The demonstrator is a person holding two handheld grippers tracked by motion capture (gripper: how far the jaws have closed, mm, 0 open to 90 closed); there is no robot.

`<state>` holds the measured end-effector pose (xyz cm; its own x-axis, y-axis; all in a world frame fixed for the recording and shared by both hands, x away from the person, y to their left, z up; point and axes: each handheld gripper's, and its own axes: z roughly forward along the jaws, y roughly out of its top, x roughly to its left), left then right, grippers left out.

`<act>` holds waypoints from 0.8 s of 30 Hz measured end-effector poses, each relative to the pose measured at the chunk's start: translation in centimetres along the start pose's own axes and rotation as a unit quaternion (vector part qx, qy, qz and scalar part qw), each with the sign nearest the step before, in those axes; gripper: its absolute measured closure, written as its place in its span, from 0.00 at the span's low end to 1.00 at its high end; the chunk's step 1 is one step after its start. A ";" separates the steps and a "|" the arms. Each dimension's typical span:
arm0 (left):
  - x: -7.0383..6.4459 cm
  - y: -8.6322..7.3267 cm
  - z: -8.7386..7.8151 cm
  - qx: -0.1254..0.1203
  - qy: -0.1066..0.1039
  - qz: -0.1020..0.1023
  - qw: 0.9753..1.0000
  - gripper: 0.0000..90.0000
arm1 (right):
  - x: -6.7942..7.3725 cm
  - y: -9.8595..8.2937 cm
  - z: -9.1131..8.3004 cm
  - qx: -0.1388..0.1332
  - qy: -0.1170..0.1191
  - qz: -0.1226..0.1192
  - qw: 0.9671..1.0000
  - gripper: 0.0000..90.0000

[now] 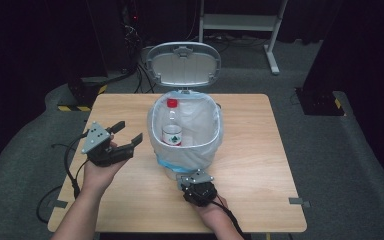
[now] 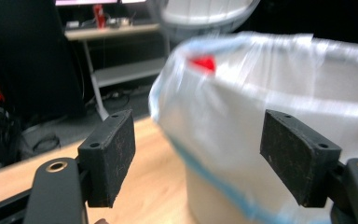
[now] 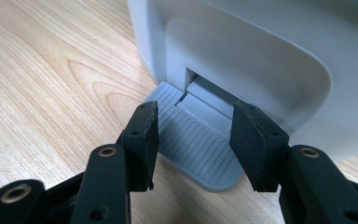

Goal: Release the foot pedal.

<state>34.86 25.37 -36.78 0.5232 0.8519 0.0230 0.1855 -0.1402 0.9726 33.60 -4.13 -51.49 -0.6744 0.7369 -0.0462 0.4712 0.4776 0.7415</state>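
A small white plastic bin (image 1: 185, 145) stands mid-surface on the pale wood-grain surface (image 1: 250, 165), its oval grey-rimmed lid (image 1: 183, 64) raised upright behind it. A thin, translucent bag (image 1: 207, 145) with a blue edge lines the bin and folds down over its rim. Inside stands a clear plastic bottle (image 1: 172, 127) with a red cap and a red-and-white label.

The left hand-held gripper (image 1: 127, 134) is held above the surface just left of the bin, jaws wide apart and holding nothing; in the left gripper view its flat, matte black pads (image 2: 114, 151) frame the bag's crinkled side.

The right hand-held gripper (image 3: 193, 142) sits low at the bin's near base — its jaws are partly apart, one on each side of the ribbed grey pedal (image 3: 196, 149) that juts from a recess in the smooth white shell. Whether the pads touch the pedal cannot be told.
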 end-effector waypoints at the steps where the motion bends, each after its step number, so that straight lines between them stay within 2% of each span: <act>1: 0.2 -0.6 -0.1 0.007 0.002 -0.002 1.000 0.29 | 0.0 0.0 0.0 0.000 0.000 0.000 1.000 0.57; 8: 1.3 -4.9 -1.1 0.051 0.013 -0.019 0.998 0.29 | 0.0 0.0 0.0 0.000 0.000 0.001 1.000 0.57; 13: 1.9 -8.2 -1.3 0.098 0.023 -0.030 0.995 0.26 | 0.0 0.0 0.0 0.000 0.000 0.001 1.000 0.57; 14: 1.8 -8.8 -1.2 0.102 0.025 -0.042 0.994 0.26 | 0.0 0.0 0.0 0.000 0.000 0.001 1.000 0.57; 15: 2.1 -9.4 -1.3 0.120 0.026 -0.028 0.992 0.25 | 0.0 0.0 0.0 0.000 0.000 0.002 1.000 0.57; 16: 2.0 -10.1 -1.2 0.123 0.027 -0.041 0.991 0.24 | 0.0 0.0 0.0 0.000 0.000 0.002 1.000 0.57; 17: 2.2 -10.8 -1.4 0.145 0.027 -0.030 0.989 0.23 | 0.0 0.0 0.0 0.000 0.000 0.002 1.000 0.57; 18: 2.1 -11.3 -1.3 0.144 0.030 -0.039 0.988 0.22 | 0.0 0.0 0.0 0.000 0.000 0.003 1.000 0.57; 20: 2.5 -12.4 -1.4 0.175 0.031 -0.026 0.984 0.21 | 0.0 0.0 0.0 0.000 0.000 0.002 1.000 0.57; 24: 2.8 -14.4 -1.6 0.214 0.035 -0.029 0.976 0.18 | 0.0 0.0 0.0 0.000 0.000 0.003 1.000 0.57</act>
<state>32.34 30.52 -50.40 0.4458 0.8951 0.0007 0.5509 -0.2750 0.7880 33.59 -4.13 -51.49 -0.6719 0.7394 -0.0425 0.4750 0.4743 0.7413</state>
